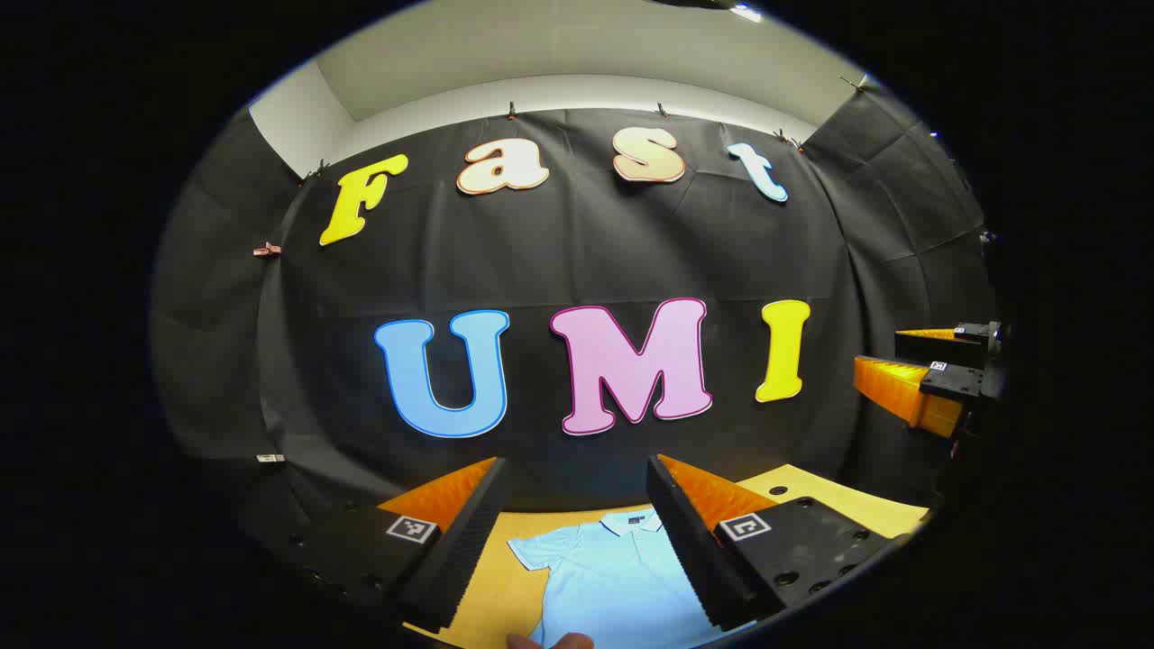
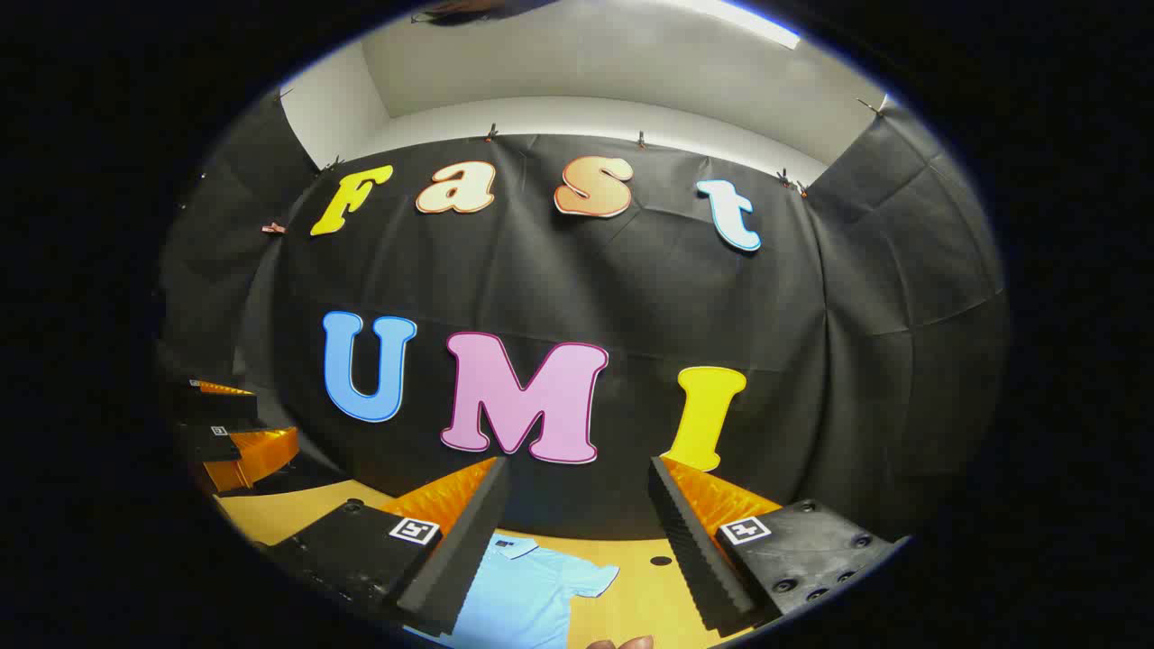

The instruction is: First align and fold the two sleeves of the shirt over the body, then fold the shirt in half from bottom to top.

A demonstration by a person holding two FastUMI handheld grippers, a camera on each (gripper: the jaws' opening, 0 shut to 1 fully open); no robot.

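A light blue polo shirt (image 1: pixel 604 581) lies flat on the yellow table (image 1: pixel 505 586), collar toward the wall, short sleeves spread out. My left gripper (image 1: pixel 577 478) hangs open well above it, nothing between its fingers. In the right gripper view the same shirt (image 2: pixel 527 595) shows below with one sleeve out to the right, and my right gripper (image 2: pixel 577 478) is open above it, holding nothing. The right gripper (image 1: pixel 933 379) also shows at the right edge of the left gripper view. The left gripper (image 2: pixel 230 428) also shows at the left edge of the right gripper view.
The yellow table (image 2: pixel 270 514) runs up to the black cloth wall and has small round holes (image 2: pixel 661 561) near the shirt. A fingertip (image 1: pixel 550 641) shows at the bottom edge of each view.
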